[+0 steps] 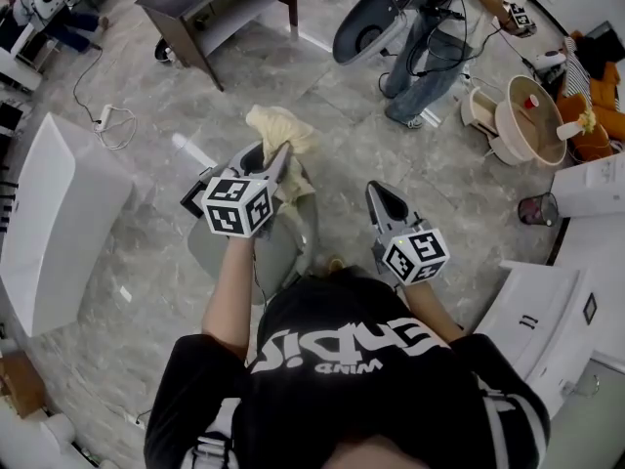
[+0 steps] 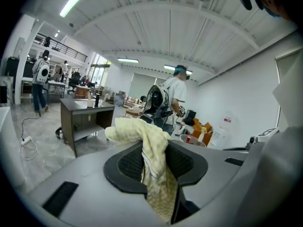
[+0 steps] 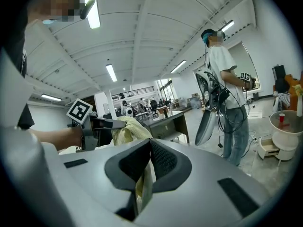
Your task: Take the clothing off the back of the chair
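Note:
The clothing is a pale yellow garment. My left gripper is shut on it and holds it bunched above the grey chair. In the left gripper view the clothing fills the gap between the jaws and folds over their tips. My right gripper is lower and to the right. Its jaws are closed, with a strip of the same cloth caught in the slot between them. In the right gripper view the left gripper shows at the left with the bunched garment at its tips.
A white tub stands on the floor at the left and a dark desk at the back. A standing person and a round basin are at the back right. White cabinets are close on the right.

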